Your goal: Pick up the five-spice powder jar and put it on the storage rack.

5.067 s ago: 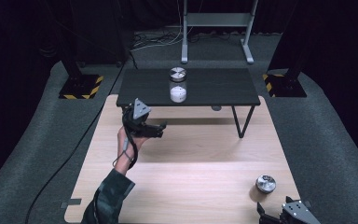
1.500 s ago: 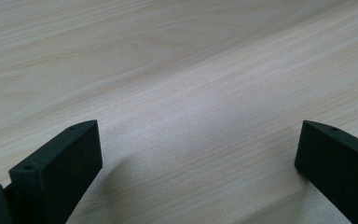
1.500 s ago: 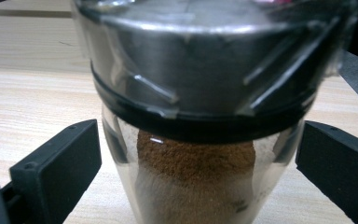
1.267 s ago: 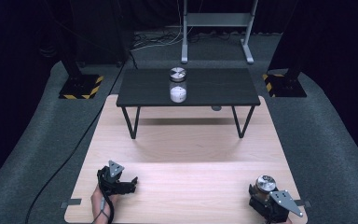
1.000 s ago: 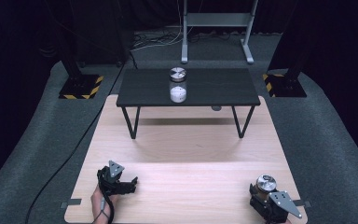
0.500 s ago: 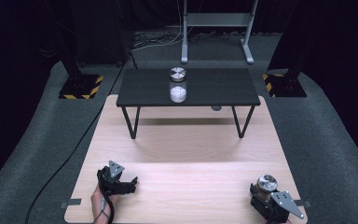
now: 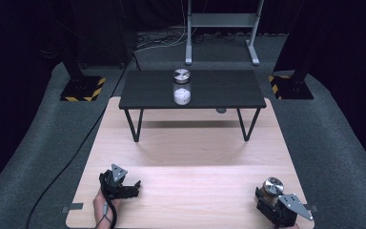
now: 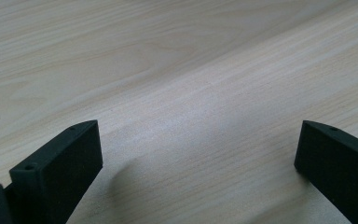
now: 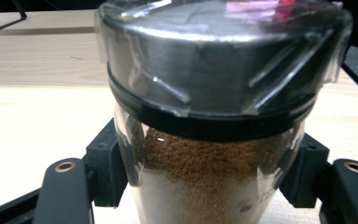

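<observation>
1. Jaws of your right gripper (image 9: 205, 182) are clamped on the clear, metal-lidded jar of brown powder (image 9: 214, 140), near the pale wooden table's (image 7: 195, 191) right corner.
2. Your left gripper (image 8: 198, 154) is spread wide, empty, over smooth woodgrain.

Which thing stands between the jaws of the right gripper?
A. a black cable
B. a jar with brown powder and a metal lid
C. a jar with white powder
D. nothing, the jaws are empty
B: in the right gripper view the jar with brown powder stands between the right gripper's jaws, one at each side.
</observation>
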A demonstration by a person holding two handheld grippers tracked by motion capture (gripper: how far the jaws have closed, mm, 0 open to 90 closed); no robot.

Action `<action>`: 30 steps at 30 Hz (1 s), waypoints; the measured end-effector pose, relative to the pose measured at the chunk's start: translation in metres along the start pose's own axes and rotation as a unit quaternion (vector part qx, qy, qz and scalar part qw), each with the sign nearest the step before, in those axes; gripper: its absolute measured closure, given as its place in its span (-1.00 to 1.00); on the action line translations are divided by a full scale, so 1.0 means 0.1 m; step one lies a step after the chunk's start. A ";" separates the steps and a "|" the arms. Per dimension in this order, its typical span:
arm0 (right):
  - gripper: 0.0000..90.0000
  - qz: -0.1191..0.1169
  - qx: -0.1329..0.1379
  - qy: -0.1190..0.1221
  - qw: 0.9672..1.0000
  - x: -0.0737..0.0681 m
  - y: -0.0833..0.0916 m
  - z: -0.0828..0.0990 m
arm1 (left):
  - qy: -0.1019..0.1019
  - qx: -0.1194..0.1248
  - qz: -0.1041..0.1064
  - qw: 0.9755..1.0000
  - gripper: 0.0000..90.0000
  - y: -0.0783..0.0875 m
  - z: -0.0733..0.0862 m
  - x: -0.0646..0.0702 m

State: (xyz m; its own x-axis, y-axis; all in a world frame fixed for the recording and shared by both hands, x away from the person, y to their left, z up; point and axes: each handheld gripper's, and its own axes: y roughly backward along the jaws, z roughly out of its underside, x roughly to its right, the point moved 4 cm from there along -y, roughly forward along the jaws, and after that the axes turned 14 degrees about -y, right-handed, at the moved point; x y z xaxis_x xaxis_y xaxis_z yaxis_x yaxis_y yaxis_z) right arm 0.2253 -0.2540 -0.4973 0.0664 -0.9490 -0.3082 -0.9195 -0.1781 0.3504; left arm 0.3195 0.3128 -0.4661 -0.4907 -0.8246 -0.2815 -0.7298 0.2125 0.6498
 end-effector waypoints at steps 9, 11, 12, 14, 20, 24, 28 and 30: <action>-0.33 -0.015 -0.014 0.024 1.000 -0.08 -0.02 -0.03 | -0.001 0.000 0.000 1.000 -0.99 0.00 0.00 0.00; -0.33 -0.022 -0.013 0.030 0.999 -0.11 -0.03 -0.07 | 0.000 0.000 0.000 1.000 -0.99 0.00 0.00 0.00; -0.33 -0.023 -0.013 0.032 0.999 -0.12 -0.03 -0.08 | 0.000 0.000 0.000 1.000 -0.99 0.00 0.00 0.00; -0.33 -0.026 -0.012 0.039 0.999 -0.14 -0.03 -0.12 | -0.003 0.001 -0.002 1.000 -0.99 0.00 0.00 0.01; -0.33 -0.033 -0.007 0.046 0.998 -0.16 -0.02 -0.20 | -0.003 0.001 -0.004 1.000 -0.99 0.00 0.00 0.02; -0.33 -0.039 -0.006 0.047 0.998 -0.15 -0.02 -0.28 | -0.007 0.003 -0.007 1.000 -0.99 0.01 0.00 0.03; -0.33 -0.045 -0.005 0.050 0.998 -0.15 -0.02 -0.36 | -0.009 0.003 -0.008 1.000 -0.99 0.01 0.00 0.04; -0.33 -0.046 -0.005 0.054 0.997 -0.15 -0.04 -0.40 | -0.010 0.003 -0.008 1.000 -0.99 0.01 0.00 0.04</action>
State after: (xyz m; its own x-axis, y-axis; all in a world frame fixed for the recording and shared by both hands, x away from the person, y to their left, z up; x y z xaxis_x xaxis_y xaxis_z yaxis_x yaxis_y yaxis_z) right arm 0.2435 -0.2494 -0.4587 0.1925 -0.9508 -0.2429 -0.9040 -0.2681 0.3330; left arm 0.3166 0.3097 -0.4670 -0.4879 -0.8177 -0.3056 -0.7410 0.2029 0.6401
